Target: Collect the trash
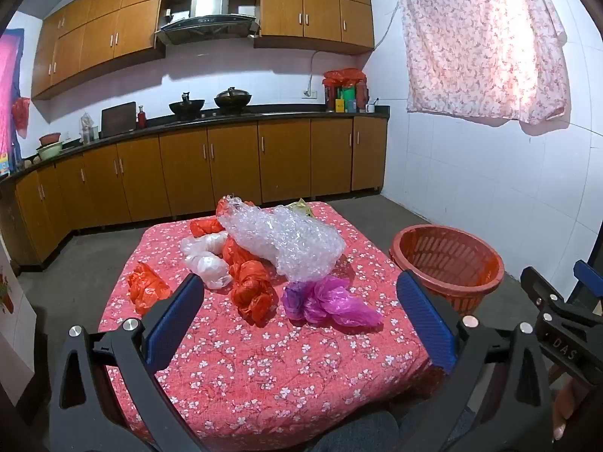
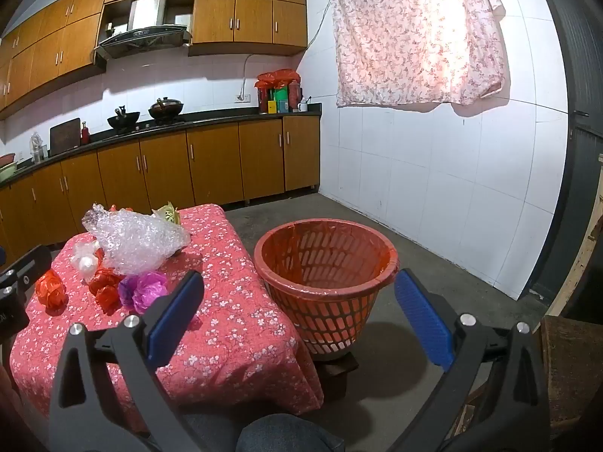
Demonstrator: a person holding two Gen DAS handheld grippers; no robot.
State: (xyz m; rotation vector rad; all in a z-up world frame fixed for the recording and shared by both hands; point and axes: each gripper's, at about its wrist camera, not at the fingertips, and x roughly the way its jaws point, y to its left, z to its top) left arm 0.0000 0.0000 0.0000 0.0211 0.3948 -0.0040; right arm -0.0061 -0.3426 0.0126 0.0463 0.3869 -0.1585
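A table with a red floral cloth (image 1: 264,369) carries a heap of trash. It holds a big wad of clear bubble wrap (image 1: 286,241), a purple-pink plastic bag (image 1: 328,301), knotted orange-red bags (image 1: 250,290) and white bags (image 1: 205,260). My left gripper (image 1: 300,277) hovers open over the table's near half, short of the heap, with nothing between its blue pads. An orange plastic basket (image 2: 392,260) stands on the floor right of the table (image 2: 226,324). My right gripper (image 2: 298,274) is open and empty, aimed at the basket from the near side.
Another orange bag (image 1: 145,288) lies apart at the table's left. A wooden cabinet run with a dark counter (image 1: 226,120) and woks lines the back wall. A floral cloth (image 2: 414,34) hangs on the white tiled wall. A person's knee (image 2: 279,433) shows at the bottom.
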